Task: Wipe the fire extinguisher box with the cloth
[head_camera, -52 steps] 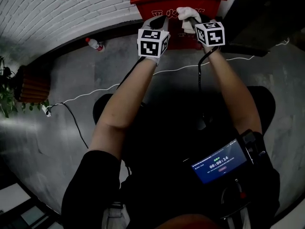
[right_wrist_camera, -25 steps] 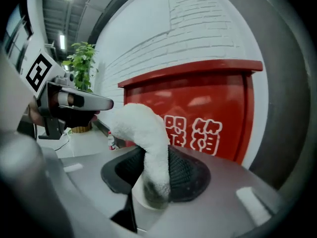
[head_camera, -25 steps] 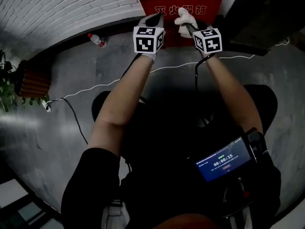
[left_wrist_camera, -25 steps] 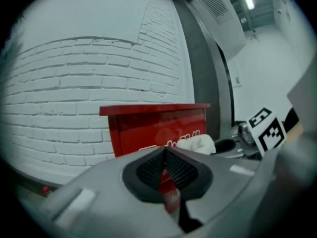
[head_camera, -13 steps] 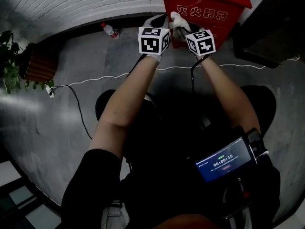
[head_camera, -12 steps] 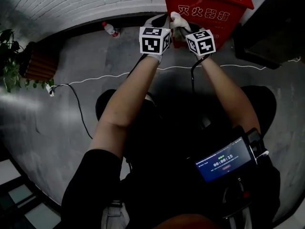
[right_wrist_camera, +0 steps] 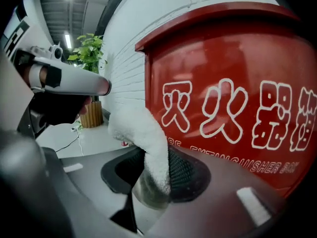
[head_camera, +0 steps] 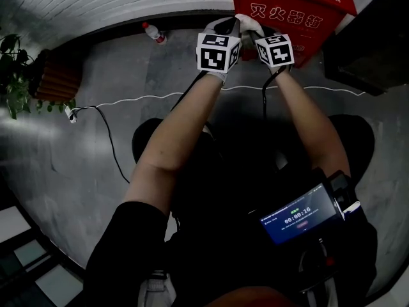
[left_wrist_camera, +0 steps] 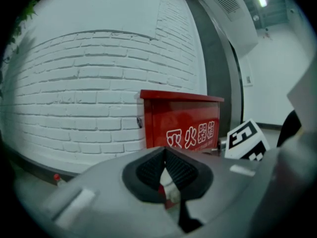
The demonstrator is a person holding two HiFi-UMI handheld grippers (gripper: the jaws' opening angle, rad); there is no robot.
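Observation:
The red fire extinguisher box [head_camera: 291, 11] with white characters stands against the white brick wall at the top of the head view. My right gripper [head_camera: 252, 32] is shut on a white cloth [head_camera: 246, 23], held just in front of the box's front face [right_wrist_camera: 233, 98]. In the right gripper view the cloth [right_wrist_camera: 141, 133] sticks up out of the jaws, close to the box's left edge. My left gripper [head_camera: 227, 24] sits right beside it on the left, shut with nothing in it. In its own view the box [left_wrist_camera: 181, 123] is a short way ahead of the left gripper [left_wrist_camera: 165, 157].
A plastic bottle [head_camera: 153, 32] lies at the wall's foot left of the box. A white cable [head_camera: 128, 100] crosses the grey floor. A potted plant [head_camera: 13, 75] and a wooden planter [head_camera: 57, 78] stand far left. A dark opening [head_camera: 377, 50] is right of the box.
Both grippers have drawn closer together and stayed in front of the box's face. The view has swung, so the box sits further right. The cloth stays gripped.

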